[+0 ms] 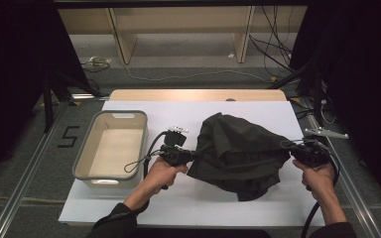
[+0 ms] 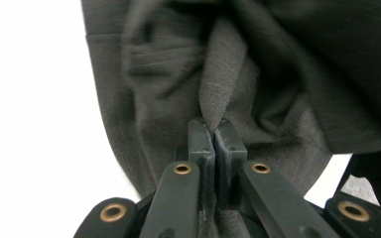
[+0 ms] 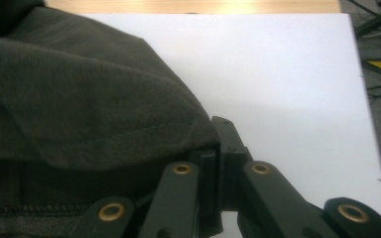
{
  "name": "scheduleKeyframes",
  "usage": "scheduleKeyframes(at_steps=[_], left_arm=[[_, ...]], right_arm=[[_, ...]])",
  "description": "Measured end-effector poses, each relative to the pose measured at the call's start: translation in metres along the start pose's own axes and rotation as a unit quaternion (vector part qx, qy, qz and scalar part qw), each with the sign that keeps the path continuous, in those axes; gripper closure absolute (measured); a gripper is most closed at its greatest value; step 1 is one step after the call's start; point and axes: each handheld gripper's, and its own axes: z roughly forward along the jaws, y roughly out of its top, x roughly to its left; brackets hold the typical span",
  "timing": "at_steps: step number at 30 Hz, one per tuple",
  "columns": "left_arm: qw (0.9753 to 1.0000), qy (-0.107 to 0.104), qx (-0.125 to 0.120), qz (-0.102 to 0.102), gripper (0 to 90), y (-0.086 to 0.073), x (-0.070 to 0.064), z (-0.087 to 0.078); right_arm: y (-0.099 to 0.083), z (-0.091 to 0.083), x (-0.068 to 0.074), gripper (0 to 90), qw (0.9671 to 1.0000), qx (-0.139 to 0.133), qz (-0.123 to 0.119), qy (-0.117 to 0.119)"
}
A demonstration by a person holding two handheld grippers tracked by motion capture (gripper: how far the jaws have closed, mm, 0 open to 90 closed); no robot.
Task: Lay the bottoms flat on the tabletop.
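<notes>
**Two grippers clamp a dark garment stretched across the white mat**

Both jaws of the left gripper [image 2: 213,134] are pressed together on a pinched fold of the dark grey garment [image 2: 258,74]; in the left gripper view the cloth rises from between the jaw tips as a narrow ridge. From above, the left gripper [image 1: 191,154] sits at the garment's [image 1: 240,153] left edge, held by the left hand [image 1: 161,171].

The right gripper [image 3: 221,148] is likewise closed, its jaws together with the garment's [image 3: 79,99] edge caught between them; the cloth drapes over the left jaw and a stitched hem runs along the bottom of that view. In the high view the right gripper [image 1: 293,151] holds the garment's right side, gripped by the right hand [image 1: 320,178].

The garment lies bunched between the two grippers, its long axis running left to right across the white mat [image 1: 188,198], with loose folds sagging toward the person at the near right. It covers the middle and right of the mat.

Bare mat shows in front of the garment on the near side and behind it up to the wooden table edge [image 1: 198,94]. A beige plastic tub [image 1: 82,161] stands on the mat's left part, just beside the left gripper's trailing cable. The right gripper is close to the mat's right edge.
</notes>
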Motion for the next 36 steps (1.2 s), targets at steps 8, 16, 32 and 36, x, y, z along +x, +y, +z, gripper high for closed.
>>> scheduleKeyframes(at_steps=[8,16,32,36], left_arm=[[0.9998,0.012,-0.015,-0.002,87.9,0.003,0.011,-0.009],[0.9999,0.007,0.002,0.013,86.8,-0.003,0.009,-0.004],[0.9996,-0.009,0.021,0.016,86.7,-0.008,0.004,0.002],[0.9997,-0.009,0.019,0.015,86.7,-0.008,0.004,0.001]], right_arm=[[-0.007,0.0,-0.031,88.9,0.9986,0.005,0.027,-0.044],[-0.015,0.013,-0.031,88.2,0.9976,0.048,0.013,-0.048],[-0.014,-0.016,-0.005,34.3,0.998,0.048,0.039,-0.014],[-0.02,-0.023,0.0,26.9,0.998,0.054,0.032,-0.005]])
